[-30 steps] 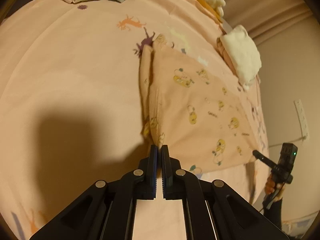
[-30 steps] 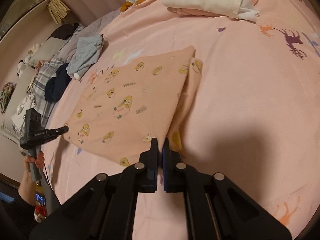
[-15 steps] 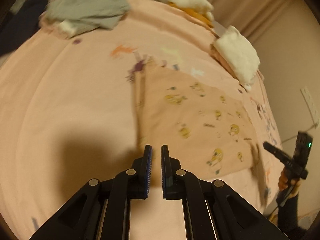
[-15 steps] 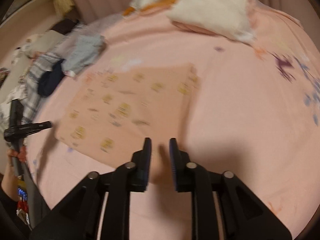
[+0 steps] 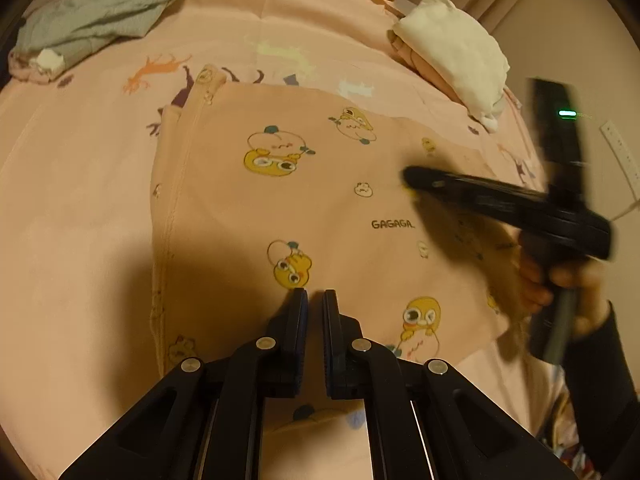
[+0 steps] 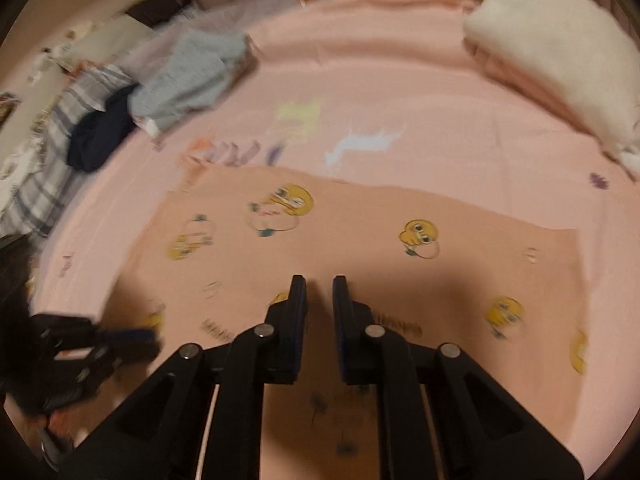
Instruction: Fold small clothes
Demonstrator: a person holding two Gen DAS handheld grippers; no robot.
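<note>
Home bedroom, pink bedsheet (image 5: 100,200), pillows (image 6: 560,52), strewn clothes (image 6: 188,76)

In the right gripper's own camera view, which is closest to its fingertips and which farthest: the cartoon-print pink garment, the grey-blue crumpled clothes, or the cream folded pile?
Measured from the right gripper:
1. The cartoon-print pink garment, spread flat right under and ahead of the fingertips.
2. The grey-blue crumpled clothes, farther up the bed on the left.
3. The cream folded pile, at the far right edge of the bed; it looks about as far as the grey-blue clothes, too close to call.

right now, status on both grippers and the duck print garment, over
Left gripper shut, empty. Right gripper just closing, narrow gap, nothing between. Duck print garment flat on pink sheet, not held. Nothing on it.
</note>
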